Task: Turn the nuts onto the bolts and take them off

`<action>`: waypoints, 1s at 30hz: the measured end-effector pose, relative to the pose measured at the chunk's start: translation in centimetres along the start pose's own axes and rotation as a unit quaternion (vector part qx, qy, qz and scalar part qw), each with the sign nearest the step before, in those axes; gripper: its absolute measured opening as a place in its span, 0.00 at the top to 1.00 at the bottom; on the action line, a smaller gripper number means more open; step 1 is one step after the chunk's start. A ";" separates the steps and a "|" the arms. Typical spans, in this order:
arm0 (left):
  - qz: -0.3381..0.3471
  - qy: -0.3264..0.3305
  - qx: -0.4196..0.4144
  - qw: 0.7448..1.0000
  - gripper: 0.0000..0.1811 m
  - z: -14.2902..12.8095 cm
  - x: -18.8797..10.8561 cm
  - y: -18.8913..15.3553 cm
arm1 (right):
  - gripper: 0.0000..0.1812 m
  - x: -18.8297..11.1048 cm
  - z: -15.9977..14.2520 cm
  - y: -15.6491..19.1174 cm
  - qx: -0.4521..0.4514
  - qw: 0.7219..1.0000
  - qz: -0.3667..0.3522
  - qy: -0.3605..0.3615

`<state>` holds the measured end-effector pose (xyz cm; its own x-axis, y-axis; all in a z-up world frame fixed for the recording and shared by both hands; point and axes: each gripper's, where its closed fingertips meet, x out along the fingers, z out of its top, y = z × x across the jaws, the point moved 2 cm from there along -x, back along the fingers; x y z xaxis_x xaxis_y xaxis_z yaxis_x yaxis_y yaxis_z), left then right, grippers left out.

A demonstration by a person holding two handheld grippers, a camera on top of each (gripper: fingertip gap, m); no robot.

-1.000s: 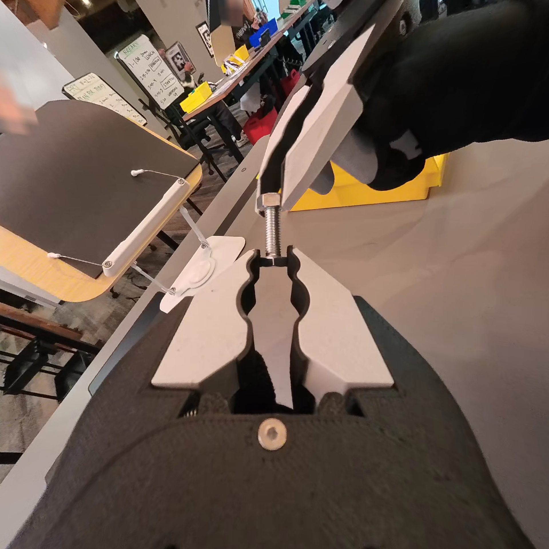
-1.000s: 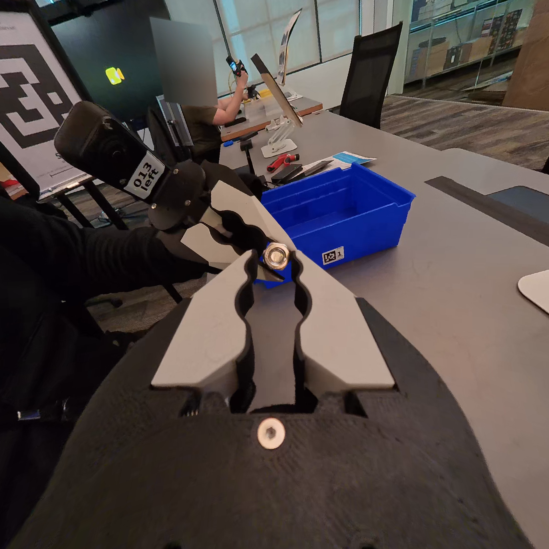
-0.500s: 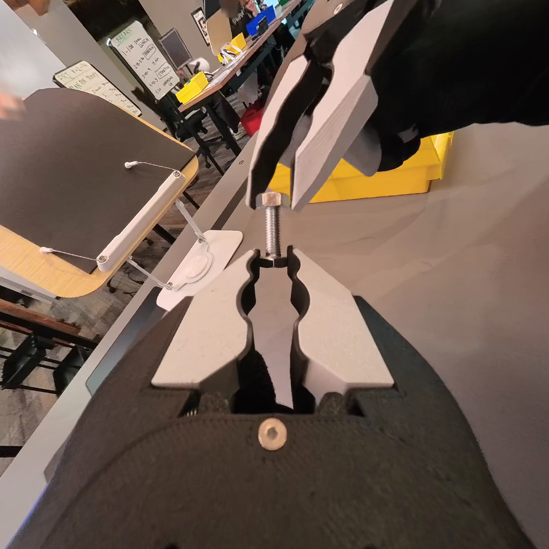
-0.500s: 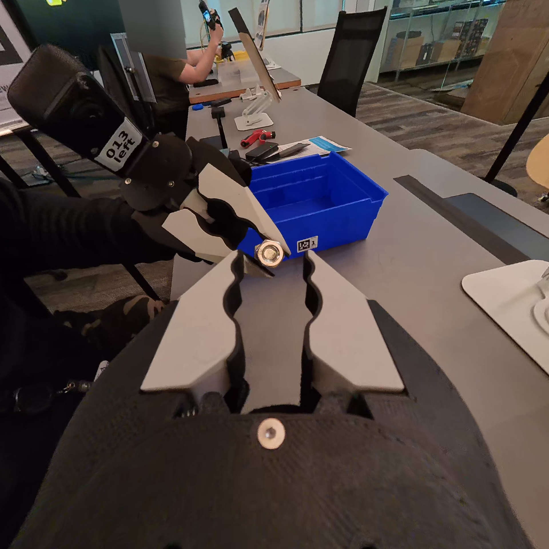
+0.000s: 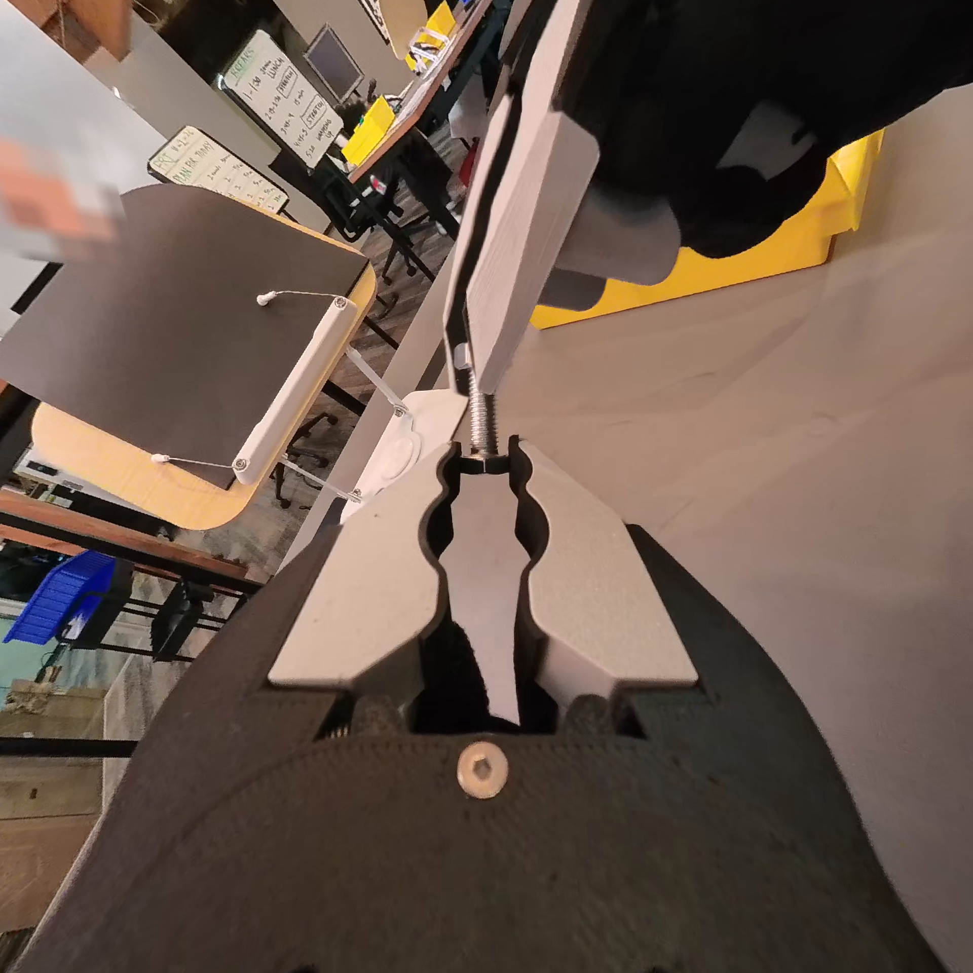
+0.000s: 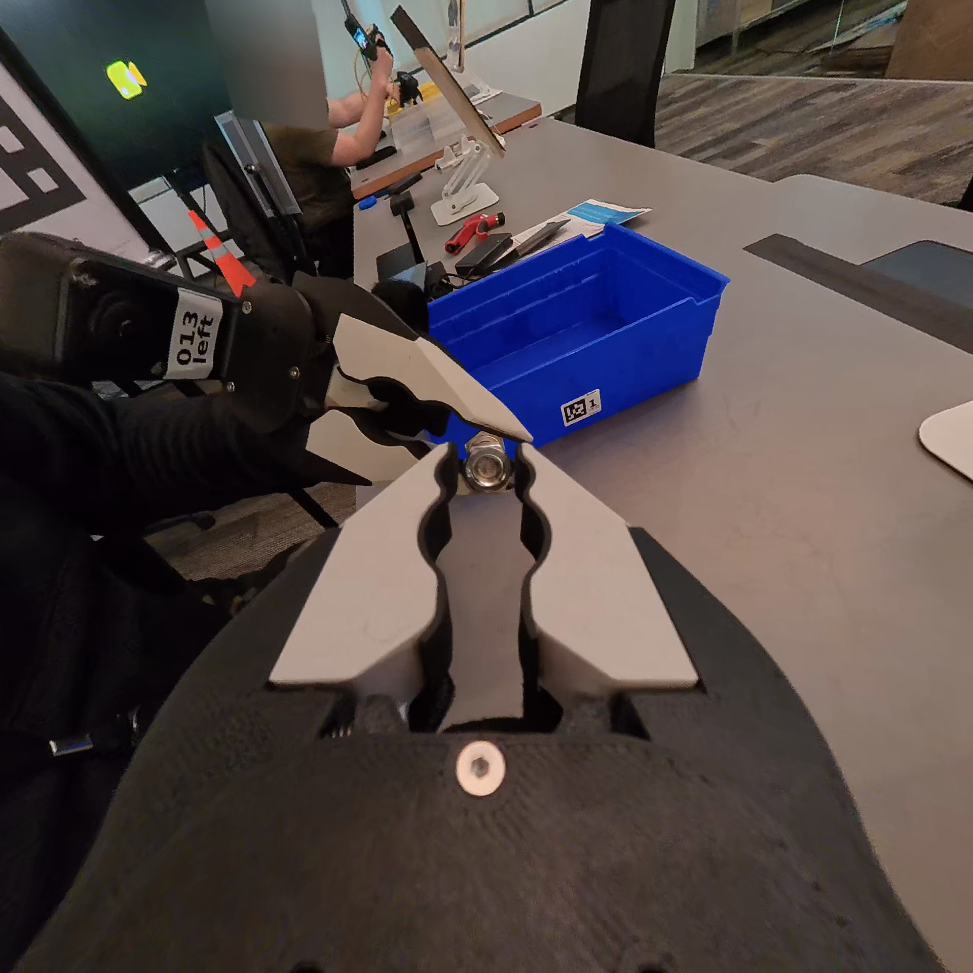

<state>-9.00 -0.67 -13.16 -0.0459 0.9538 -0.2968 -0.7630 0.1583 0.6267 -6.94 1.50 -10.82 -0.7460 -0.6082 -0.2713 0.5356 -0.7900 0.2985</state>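
Observation:
A steel bolt (image 5: 482, 421) stands in the air between my two grippers. My left gripper (image 5: 484, 454) is shut on the bolt's lower hex end. My right gripper (image 5: 468, 371) comes down from above, shut on the top end, and its fingers hide the nut there. In the right wrist view my right gripper (image 6: 485, 459) is shut on the shiny nut (image 6: 485, 468), seen end-on. The bolt's other hex end (image 6: 480, 441) shows just behind it, at the tip of my left gripper's upper finger (image 6: 421, 368). A black-gloved hand holds each gripper.
The work is above a grey table (image 6: 763, 553). A blue bin (image 6: 632, 379) stands behind the grippers and a yellow bin (image 5: 737, 263) on the other side. A white stand base (image 5: 405, 447) holding a dark panel (image 5: 184, 316) sits at the table edge. A person (image 6: 316, 158) sits at a far desk. Both grippers' tips are close together, under 4 cm apart.
My right gripper held the nut a second ago, opened off it half a second ago, and is now shut on it again at a new angle. My left gripper kept hold of the bolt.

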 end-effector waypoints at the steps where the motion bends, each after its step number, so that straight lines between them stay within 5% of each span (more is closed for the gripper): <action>1: -0.002 -0.002 -0.002 1.000 0.91 0.0 0.0 0.0 | 0.90 0.0 0.0 0.0 -0.004 1.000 -0.001 0.002; 8: -0.077 -0.040 -0.067 0.994 0.91 0.9 -0.6 -0.6 | 0.90 -0.5 0.1 1.2 -0.167 0.985 0.003 0.050; 13: -0.170 -0.082 -0.142 0.972 0.91 1.7 -1.3 -1.6 | 0.90 -1.0 -0.3 2.4 -0.348 0.929 0.001 0.123; 16: -0.165 -0.087 -0.148 0.971 0.91 1.7 -1.2 -1.5 | 0.86 -1.0 -0.3 2.0 -0.401 0.902 -0.025 0.157; 19: -0.142 -0.077 -0.129 0.978 0.91 1.5 -1.1 -1.2 | 0.72 -0.9 0.1 1.3 -0.345 0.927 -0.040 0.144; 24: -0.085 -0.057 -0.077 0.992 0.91 1.2 -1.0 -0.4 | 0.77 -2.2 1.1 0.2 -0.106 0.993 -0.009 0.041; 30: -0.046 -0.031 -0.019 0.998 0.91 1.0 -0.6 -0.5 | 0.82 -1.9 -0.2 0.2 0.022 0.998 0.052 0.010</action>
<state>-7.99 -1.11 -12.58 0.0651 0.9497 -0.3062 -0.7864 0.2377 0.5702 -5.32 2.49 -10.37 -0.6791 -0.6884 -0.2546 0.5914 -0.7187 0.3657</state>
